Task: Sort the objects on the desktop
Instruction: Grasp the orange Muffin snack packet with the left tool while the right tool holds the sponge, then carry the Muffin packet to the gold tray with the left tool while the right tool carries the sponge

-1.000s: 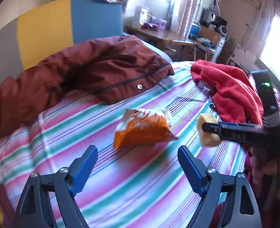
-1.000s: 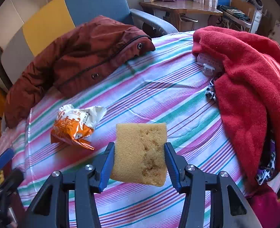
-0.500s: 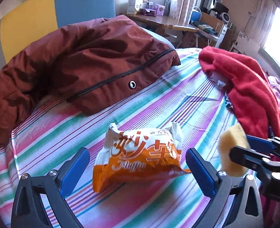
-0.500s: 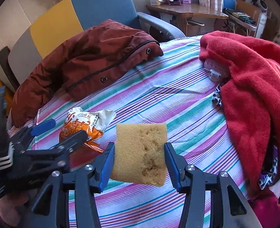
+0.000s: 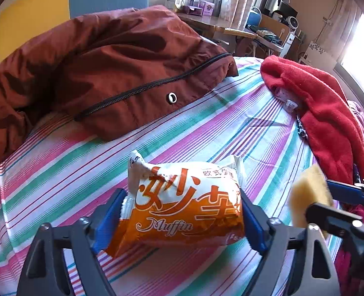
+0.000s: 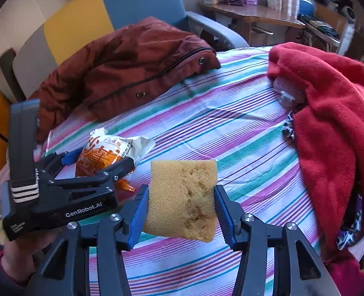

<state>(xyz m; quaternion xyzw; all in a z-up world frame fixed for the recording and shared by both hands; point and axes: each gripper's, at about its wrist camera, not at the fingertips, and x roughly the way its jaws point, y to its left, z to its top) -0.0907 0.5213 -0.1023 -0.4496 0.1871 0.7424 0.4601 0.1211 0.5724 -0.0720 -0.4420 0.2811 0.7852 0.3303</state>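
An orange and white muffin packet (image 5: 184, 204) lies on the striped bedspread (image 5: 206, 128). My left gripper (image 5: 182, 219) has closed around it, its blue pads touching both sides of the packet. The packet also shows in the right wrist view (image 6: 103, 155), between the left gripper's fingers (image 6: 103, 170). My right gripper (image 6: 180, 207) is shut on a yellow sponge (image 6: 182, 194) and holds it above the bedspread. The sponge shows at the right edge of the left wrist view (image 5: 307, 197).
A rust-brown jacket (image 5: 103, 69) lies at the back left. A red blanket (image 6: 330, 123) is heaped on the right, with a small clear plastic item (image 6: 285, 93) at its edge. A blue and yellow chair (image 6: 122, 14) and a wooden desk (image 6: 251, 14) stand behind.
My left gripper moved forward onto the muffin packet and closed its fingers on it. My right gripper kept hold of the sponge and barely moved.
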